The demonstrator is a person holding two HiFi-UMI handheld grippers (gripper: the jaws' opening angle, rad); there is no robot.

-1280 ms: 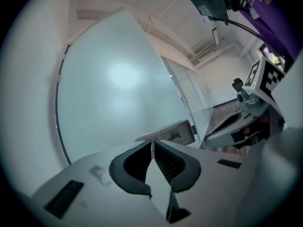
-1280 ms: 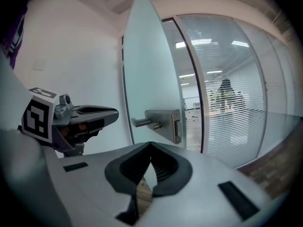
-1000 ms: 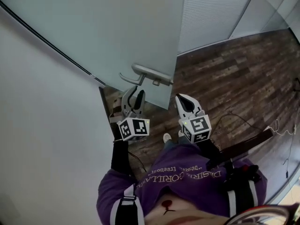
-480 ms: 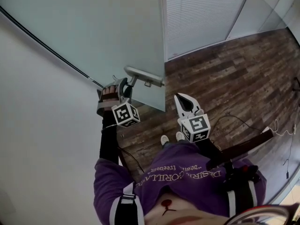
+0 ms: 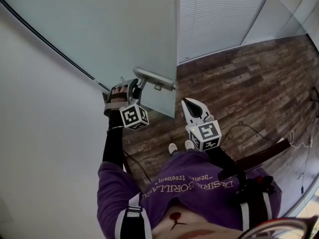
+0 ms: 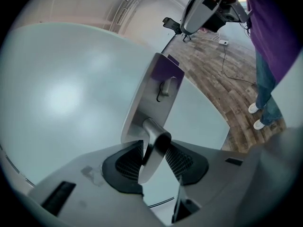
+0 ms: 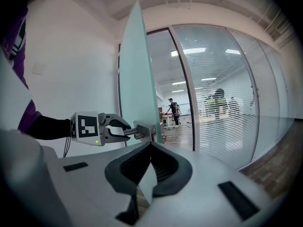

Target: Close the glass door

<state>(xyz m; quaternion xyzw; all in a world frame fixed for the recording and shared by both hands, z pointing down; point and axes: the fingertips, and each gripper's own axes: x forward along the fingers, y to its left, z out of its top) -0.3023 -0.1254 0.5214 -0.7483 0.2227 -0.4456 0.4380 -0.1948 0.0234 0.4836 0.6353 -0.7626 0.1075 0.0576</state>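
A white wall (image 5: pixel 40 133) fills the left side of the head view, and the frosted glass door (image 5: pixel 99 29) swings out from it across the top. The right gripper view sees the door nearly edge-on and standing open. The person's left gripper (image 5: pixel 132 87) reaches up to the door handle (image 5: pixel 154 77), a metal lever on a plate close to the door's free edge. In the left gripper view, the left gripper (image 6: pixel 154 148) has just been opening its jaws. They now stand wide on either side of the lever (image 6: pixel 152 126) and are loosely around it rather than clamped. Just right of the door's free edge, the right gripper (image 5: pixel 185 101) hangs below the handle and apart from it. Its jaw tips are together and it holds nothing. Further right, dark wood flooring (image 5: pixel 249 88) runs to a glass partition with blinds (image 5: pixel 224 14). The person's purple sweatshirt (image 5: pixel 199 193) fills the bottom of the view.
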